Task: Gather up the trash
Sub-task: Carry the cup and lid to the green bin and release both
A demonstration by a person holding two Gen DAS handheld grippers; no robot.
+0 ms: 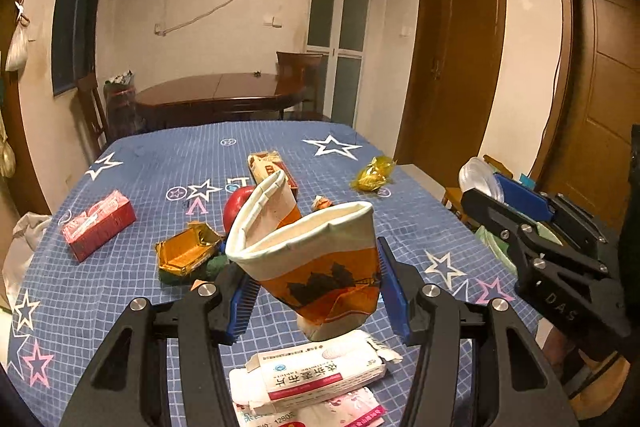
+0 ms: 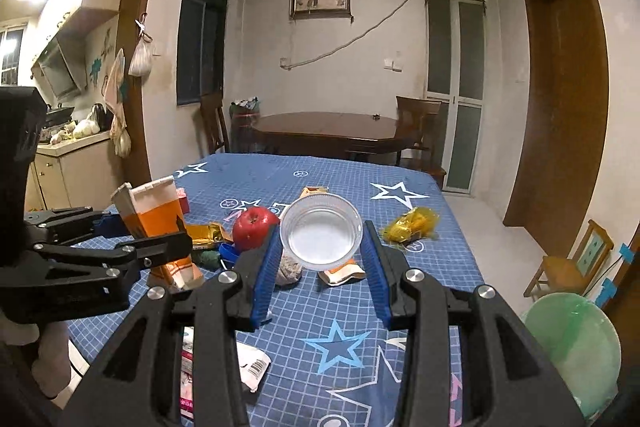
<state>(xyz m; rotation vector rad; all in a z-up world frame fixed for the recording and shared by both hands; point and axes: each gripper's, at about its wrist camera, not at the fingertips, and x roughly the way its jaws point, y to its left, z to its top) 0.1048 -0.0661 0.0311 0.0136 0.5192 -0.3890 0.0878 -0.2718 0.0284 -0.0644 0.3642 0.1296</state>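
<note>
Still risky: left gripper (image 1: 316,291) clamping crushed paper cup (image 1: 316,255), right gripper (image 2: 320,271) pinching clear plastic cup (image 2: 322,237); could slip under squeeze.

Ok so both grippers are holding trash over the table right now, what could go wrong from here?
1. The left gripper squeezes the crumpled orange paper bag only near its bottom; the tall open top could flop or slip free.
2. The right gripper pinches a thin clear plastic cup by its sides, so it may buckle or pop out.
3. The red apple sits among the wrappers and might be swept up as trash.
</note>
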